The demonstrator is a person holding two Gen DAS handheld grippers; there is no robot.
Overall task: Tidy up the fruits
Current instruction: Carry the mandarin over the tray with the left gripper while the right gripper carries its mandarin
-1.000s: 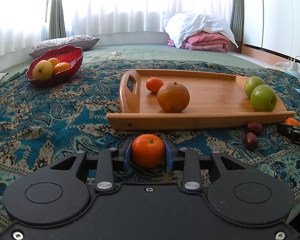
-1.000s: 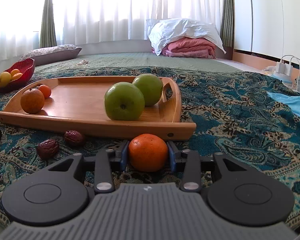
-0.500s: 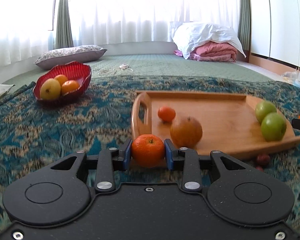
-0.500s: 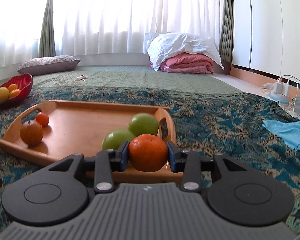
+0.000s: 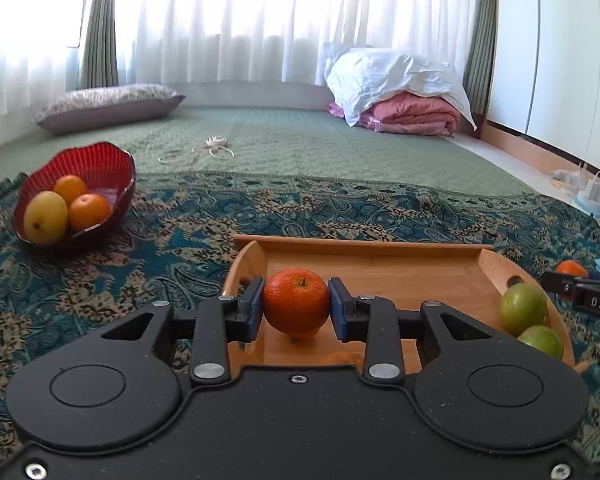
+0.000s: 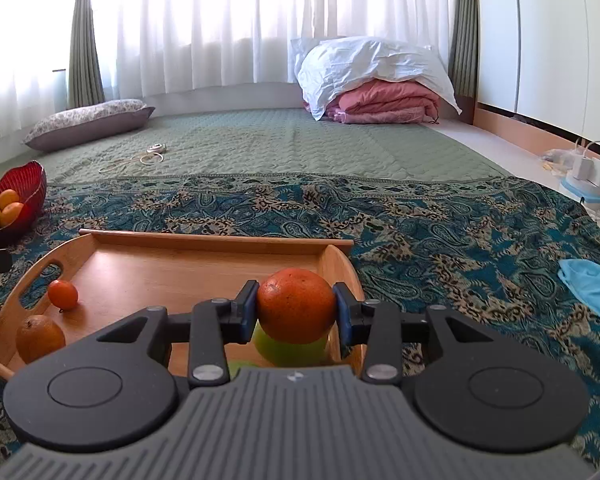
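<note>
The wooden tray (image 5: 372, 276) lies on the patterned blue cloth (image 5: 188, 220), and I tell all places from it. The left gripper (image 5: 296, 307) is above the left end of the tray, and its two blue pads pinch an orange mandarin (image 5: 296, 306) with the stem side up, held in the air over the tray floor. The right gripper (image 6: 296, 307) is above the right end of the tray and its pads squeeze a second mandarin (image 6: 296, 306) in the same way, directly over a green apple (image 6: 290, 350) that sits in the tray. In the left wrist view, two green apples (image 5: 523, 308) lie together at the right end of the tray. In the right wrist view, a small mandarin (image 6: 63, 294) and a bigger brownish orange fruit (image 6: 40, 338) lie at the left end, near the handle hole. Well apart from the tray, to its far left on the cloth, stands a red bowl (image 5: 96, 164) with a yellow fruit (image 5: 45, 217) and two oranges (image 5: 89, 212).
</note>
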